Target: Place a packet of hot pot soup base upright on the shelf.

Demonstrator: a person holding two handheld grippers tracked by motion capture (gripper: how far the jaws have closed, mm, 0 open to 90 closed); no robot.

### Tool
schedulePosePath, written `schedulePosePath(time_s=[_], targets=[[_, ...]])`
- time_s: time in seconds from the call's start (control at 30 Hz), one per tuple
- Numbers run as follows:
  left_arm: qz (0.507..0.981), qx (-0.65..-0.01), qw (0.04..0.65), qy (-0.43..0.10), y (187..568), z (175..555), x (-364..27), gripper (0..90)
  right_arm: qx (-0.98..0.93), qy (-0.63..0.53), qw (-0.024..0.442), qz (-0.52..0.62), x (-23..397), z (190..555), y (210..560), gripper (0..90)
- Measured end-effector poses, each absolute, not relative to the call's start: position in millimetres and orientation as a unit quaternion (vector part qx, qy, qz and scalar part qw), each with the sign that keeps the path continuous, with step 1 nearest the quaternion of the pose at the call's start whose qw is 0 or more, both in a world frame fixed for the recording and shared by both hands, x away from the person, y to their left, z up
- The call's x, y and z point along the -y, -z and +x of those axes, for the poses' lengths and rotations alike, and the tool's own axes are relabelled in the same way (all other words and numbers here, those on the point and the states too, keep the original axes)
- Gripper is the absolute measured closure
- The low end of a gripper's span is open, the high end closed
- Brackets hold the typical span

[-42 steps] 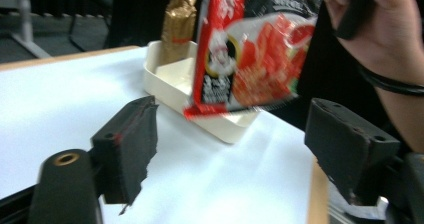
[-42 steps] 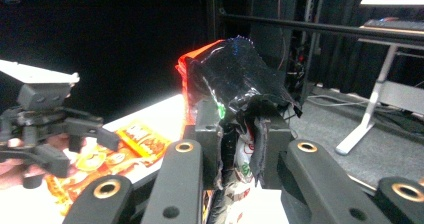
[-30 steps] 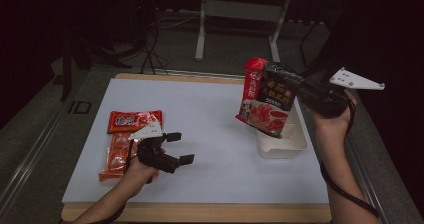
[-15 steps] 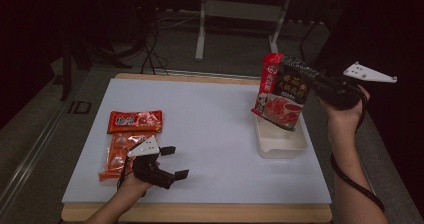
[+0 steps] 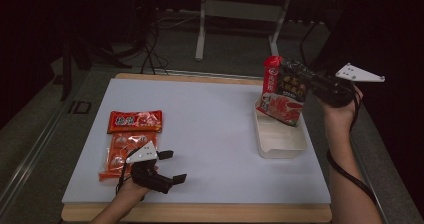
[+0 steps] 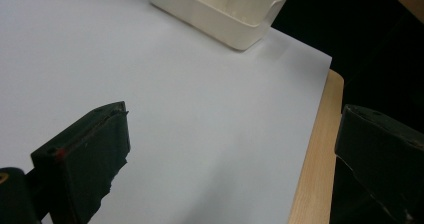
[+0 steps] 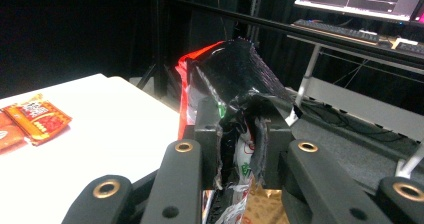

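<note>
Right gripper (image 5: 300, 81) clamped on pouch (image 5: 282, 91), held tilted over tray's (image 5: 280, 146) far end. Left gripper (image 5: 167, 166) wide open, empty, well left of tray.

On the worktop (image 5: 210, 129), two packets lie at the left — one packet (image 5: 135, 121) behind the other packet (image 5: 125, 154); the tray (image 5: 280, 139) sits at the right edge; the pouch (image 5: 282, 96) hangs above the tray's far end; the left hand-held gripper (image 5: 167, 166) rests near the front edge, just right of the nearer packet.
</note>
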State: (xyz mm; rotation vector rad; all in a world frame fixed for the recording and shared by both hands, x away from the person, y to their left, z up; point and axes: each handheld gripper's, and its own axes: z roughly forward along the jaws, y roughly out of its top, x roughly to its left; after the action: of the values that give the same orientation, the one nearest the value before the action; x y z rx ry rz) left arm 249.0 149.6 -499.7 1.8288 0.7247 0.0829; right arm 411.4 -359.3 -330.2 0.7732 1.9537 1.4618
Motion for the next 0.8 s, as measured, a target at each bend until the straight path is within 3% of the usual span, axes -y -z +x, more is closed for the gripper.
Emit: schedulePosePath(time_s=[0.8], targets=[[0.765,-0.318,0.56,-0.017,506.6,249.1,-152.5,1.7,-0.778,-0.496,0.284,0.259,346.4,446.3,364.8,75.9]])
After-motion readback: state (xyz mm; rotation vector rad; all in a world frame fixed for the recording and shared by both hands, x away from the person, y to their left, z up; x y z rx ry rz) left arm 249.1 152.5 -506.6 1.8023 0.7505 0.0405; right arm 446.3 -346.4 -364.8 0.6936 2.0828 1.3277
